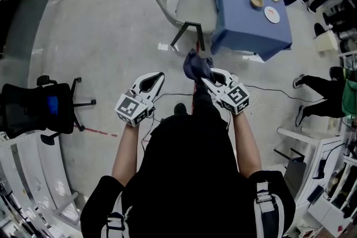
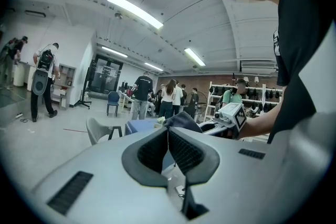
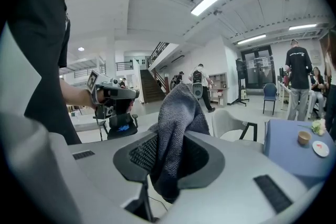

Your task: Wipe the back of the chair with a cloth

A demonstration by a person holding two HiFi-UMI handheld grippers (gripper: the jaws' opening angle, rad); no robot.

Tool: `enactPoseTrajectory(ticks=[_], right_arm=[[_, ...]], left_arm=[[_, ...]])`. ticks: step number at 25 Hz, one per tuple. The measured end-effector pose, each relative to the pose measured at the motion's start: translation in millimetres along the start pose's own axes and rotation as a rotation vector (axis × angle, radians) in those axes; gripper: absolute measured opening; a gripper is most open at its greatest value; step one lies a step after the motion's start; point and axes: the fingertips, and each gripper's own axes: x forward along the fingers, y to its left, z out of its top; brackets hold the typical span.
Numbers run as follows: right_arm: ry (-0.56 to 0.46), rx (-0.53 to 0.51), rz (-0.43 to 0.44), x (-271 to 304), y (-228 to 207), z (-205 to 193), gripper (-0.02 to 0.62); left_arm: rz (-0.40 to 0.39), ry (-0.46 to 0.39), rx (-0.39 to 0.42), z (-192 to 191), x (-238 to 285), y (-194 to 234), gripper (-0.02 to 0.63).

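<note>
Clamping a dark grey cloth [image 3: 178, 113], the right gripper [image 3: 170, 152] holds it bunched upright, the cloth's lower end hidden between the jaws. At its 9 o'clock, the left gripper [image 2: 168, 136] is closed on nothing. Farther off at 12 o'clock stands the grey chair [image 1: 184, 3], well apart from the cloth, one seat edge hidden by a blue table [image 1: 245, 25].

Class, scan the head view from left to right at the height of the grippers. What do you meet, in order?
black office chair → left gripper, shut and empty → right gripper, shut on the dark cloth → bystander's legs at the right edge
</note>
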Motion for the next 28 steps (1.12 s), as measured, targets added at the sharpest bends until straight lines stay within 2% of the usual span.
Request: enactPoseTrajectory(ticks=[4,13,22,28], right_arm=[[0.005,0.02,0.011,6.3,-28.3,-1.3,0.115],[0.041,-0.016,0.091,32.4,-98.2,5.2,0.115],[0.055,-0.073,0.204,52.7,-176.8,31.1,0.115],[0.066,-0.123,0.274,55.7,-215.6,38.3,0.115]], left_arm=[[0.021,0.005,-0.008,7.0,22.4,11.2,0.025],[0.101,0.014,-0.02,23.8,81.3,45.6,0.025],[0.247,-0.011,-0.046,43.4,134.4,81.7,0.025],[0.341,-0.033,-0.043,57.1,160.1,91.3,0.025]])
